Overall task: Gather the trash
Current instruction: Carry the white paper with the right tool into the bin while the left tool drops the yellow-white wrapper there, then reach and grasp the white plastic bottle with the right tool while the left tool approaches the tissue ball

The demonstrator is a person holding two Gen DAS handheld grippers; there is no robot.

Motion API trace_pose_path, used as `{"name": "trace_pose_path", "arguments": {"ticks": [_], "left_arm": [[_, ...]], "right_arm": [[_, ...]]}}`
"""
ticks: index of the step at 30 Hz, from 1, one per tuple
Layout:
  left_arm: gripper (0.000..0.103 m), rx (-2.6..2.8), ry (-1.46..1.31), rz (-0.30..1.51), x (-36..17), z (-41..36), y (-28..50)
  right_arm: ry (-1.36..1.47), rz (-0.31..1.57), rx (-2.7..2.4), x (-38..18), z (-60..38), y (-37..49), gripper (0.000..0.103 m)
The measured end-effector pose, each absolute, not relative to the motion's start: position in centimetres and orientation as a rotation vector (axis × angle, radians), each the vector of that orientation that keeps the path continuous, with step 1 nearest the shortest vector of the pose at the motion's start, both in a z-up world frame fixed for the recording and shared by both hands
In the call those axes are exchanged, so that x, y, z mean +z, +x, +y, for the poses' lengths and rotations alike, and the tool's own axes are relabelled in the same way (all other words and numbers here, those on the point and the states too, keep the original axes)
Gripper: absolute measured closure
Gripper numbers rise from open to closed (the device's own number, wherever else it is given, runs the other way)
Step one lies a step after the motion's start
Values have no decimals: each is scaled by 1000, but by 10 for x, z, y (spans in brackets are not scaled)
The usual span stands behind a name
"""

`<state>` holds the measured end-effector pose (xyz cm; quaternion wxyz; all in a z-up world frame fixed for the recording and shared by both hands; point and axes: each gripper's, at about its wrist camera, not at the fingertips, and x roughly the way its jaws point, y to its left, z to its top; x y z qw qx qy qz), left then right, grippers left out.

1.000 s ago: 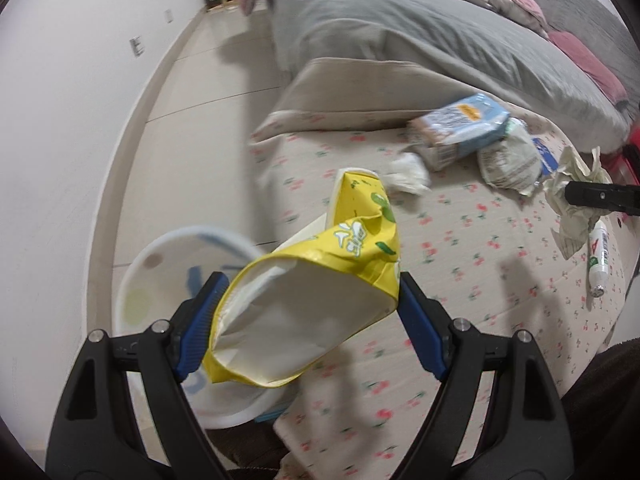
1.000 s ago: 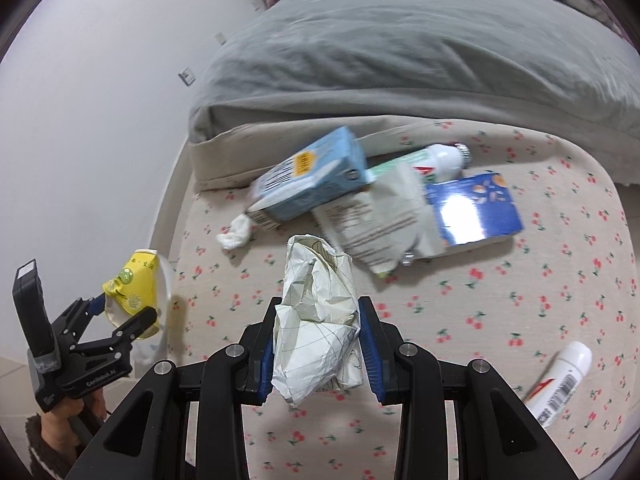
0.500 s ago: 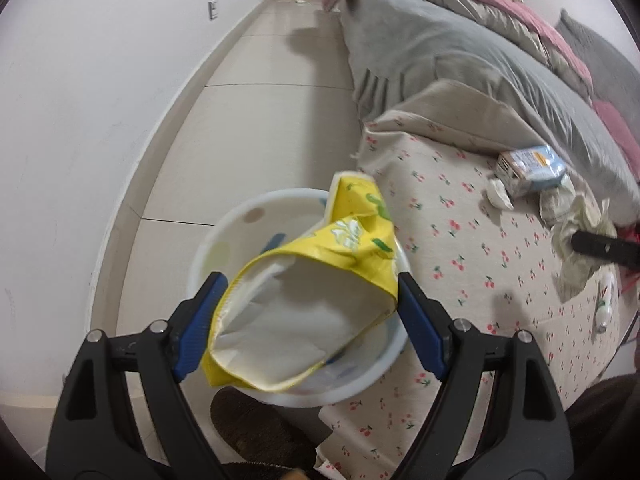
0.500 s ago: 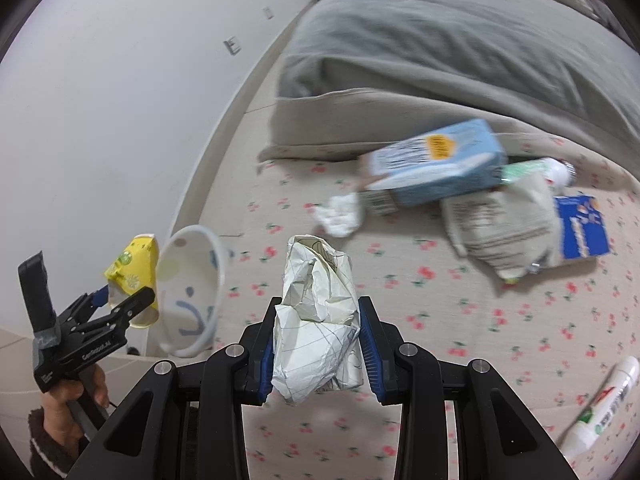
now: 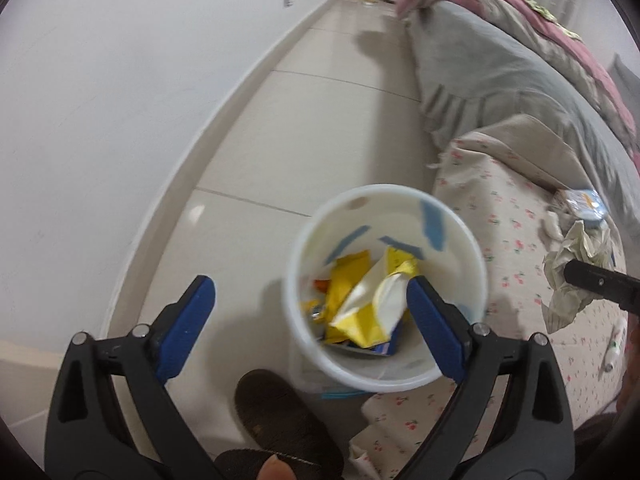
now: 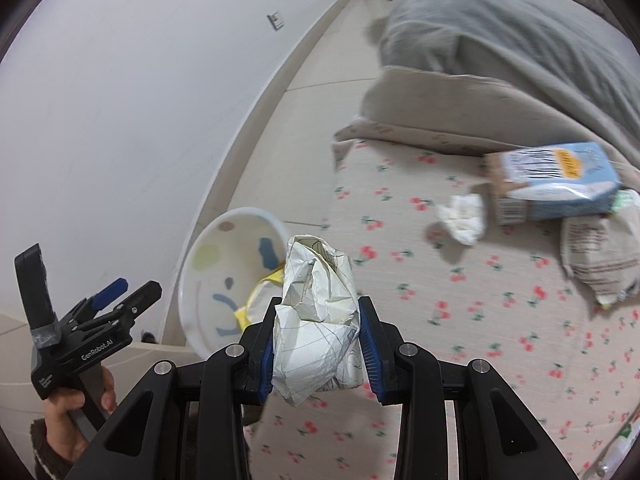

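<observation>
My left gripper [image 5: 308, 280] hangs over the white bin [image 5: 384, 212] on the floor, its jaws opening with nothing pressed between them. The yellow wrapper [image 5: 368, 300] lies inside the bin on other yellow scraps. My right gripper [image 6: 319, 304] is shut on a crumpled ball of white lined paper [image 6: 316, 280], above the cherry-print sheet [image 6: 440, 320] at the bed's edge, just right of the bin [image 6: 216, 248]. The left gripper [image 6: 124, 292] also shows in the right wrist view, left of the bin.
On the sheet lie a blue carton [image 6: 560, 180], a white tissue wad [image 6: 462, 212], a crumpled printed bag [image 6: 596, 252] and a white tube [image 6: 624, 440]. A grey duvet [image 6: 500, 40] covers the bed behind. A dark slipper [image 5: 280, 412] is beside the bin, the wall to the left.
The left gripper swung from the bed to above the bin and let go of the yellow wrapper, which dropped in. The right gripper carried its paper ball left toward the bin.
</observation>
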<state>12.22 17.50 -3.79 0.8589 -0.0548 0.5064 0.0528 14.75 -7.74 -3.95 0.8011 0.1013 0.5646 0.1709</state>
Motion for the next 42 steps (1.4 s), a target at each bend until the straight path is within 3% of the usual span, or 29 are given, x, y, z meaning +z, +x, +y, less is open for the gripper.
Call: {"name": "trace_pose_path", "arguments": {"ticks": [15, 16, 18, 20, 42], "left_arm": [[6, 184, -105, 1080, -40, 204, 110], [6, 183, -108, 1078, -40, 205, 110], [6, 182, -108, 1076, -39, 204, 109], [6, 179, -105, 1076, -40, 204, 109], [6, 73, -101, 1093, -32, 152, 116]], "right_arm": [[211, 1198, 476, -56, -4, 163, 62], [216, 1190, 488, -56, -2, 163, 60], [229, 1177, 512, -55, 0, 164, 39], [233, 1149, 512, -51, 0, 164, 32], [187, 1116, 351, -17, -79, 144, 32]]}}
